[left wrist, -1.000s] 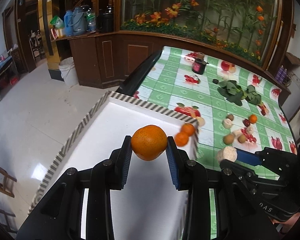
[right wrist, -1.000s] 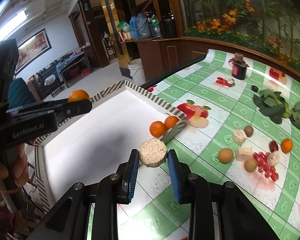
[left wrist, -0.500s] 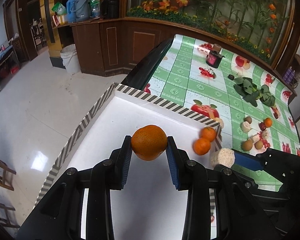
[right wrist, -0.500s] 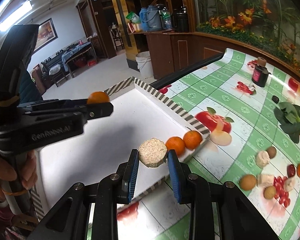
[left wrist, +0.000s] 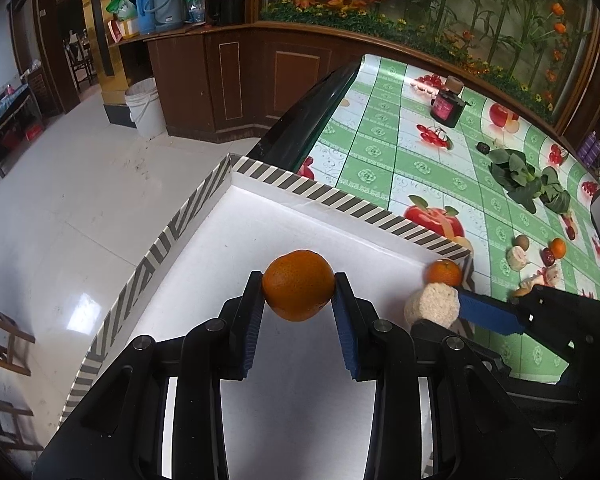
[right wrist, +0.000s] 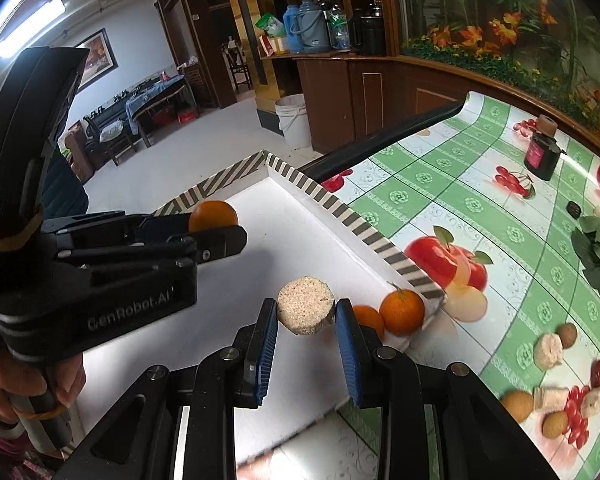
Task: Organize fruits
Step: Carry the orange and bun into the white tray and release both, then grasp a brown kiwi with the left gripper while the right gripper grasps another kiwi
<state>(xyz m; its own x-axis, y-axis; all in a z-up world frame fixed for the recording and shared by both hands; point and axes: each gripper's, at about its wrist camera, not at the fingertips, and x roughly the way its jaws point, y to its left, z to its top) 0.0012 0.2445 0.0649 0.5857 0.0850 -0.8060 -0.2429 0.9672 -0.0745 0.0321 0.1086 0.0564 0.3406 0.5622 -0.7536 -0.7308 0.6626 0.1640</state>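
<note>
Above the white tray (left wrist: 260, 236) with its striped rim, the left hand-held gripper (left wrist: 299, 300) was clamped on an orange (left wrist: 298, 284), its blue pads pressing the fruit's two sides at about its widest girth. The orange hung clear of the tray floor. Beside it, the right hand-held gripper (right wrist: 306, 316) was clamped on a pale, rough disc-shaped piece (right wrist: 306, 311), gripped across its flat round body and also held off the tray. Two small oranges (right wrist: 402, 312) already lay in the tray's corner against the rim, touching each other.

The orange looked firm and fairly light, with a dimpled skin that should give the pads good purchase; being round, it would likely roll once let go, so it should be lowered close to the tray floor before release. The disc looked dry and crumbly, so hard squeezing could break its edge; a grip across the middle seemed the safest hold.

More loose fruit (right wrist: 516, 404) waited on the green patterned bench (right wrist: 440, 184), well apart from the tray.
</note>
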